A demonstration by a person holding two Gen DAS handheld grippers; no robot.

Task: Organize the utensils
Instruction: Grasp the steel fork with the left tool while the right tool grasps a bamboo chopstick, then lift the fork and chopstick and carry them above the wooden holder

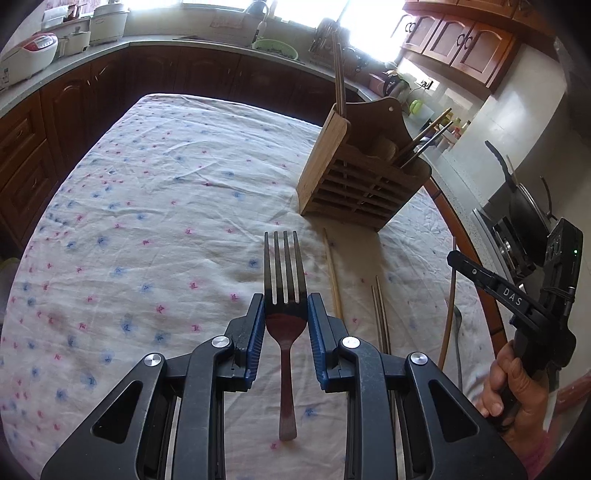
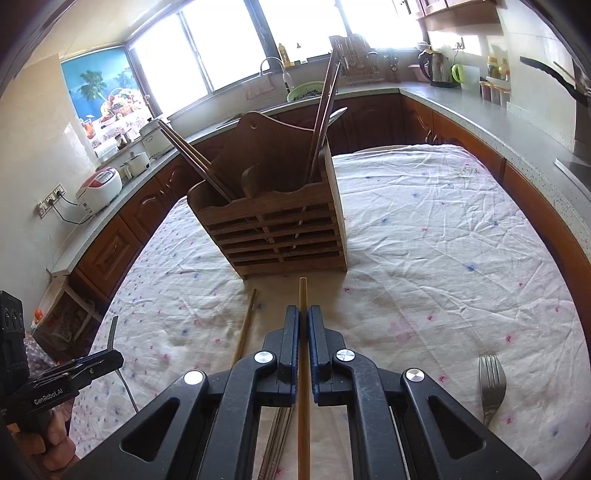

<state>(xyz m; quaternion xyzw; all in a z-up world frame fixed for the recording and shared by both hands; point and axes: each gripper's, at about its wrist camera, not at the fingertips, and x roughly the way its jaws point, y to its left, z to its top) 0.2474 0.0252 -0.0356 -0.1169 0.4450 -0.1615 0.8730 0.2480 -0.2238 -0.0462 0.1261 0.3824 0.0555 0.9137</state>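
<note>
Wooden utensil holder (image 2: 280,221) beyond loose chopsticks (image 2: 245,325)

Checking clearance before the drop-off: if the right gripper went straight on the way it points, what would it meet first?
Probably the wooden utensil holder: the right gripper, shut on a wooden chopstick, aims at its slatted front. The chopstick's tip would likely touch first, though depth is unclear.

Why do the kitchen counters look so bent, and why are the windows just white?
Left wrist view: the wide lens bows the counter and table edge, dark corners frame the picture, and the window is blown out by daylight. Right wrist view: the same curving, white glare in the windows, and the holder is backlit with a soft shadow on the cloth.
</note>
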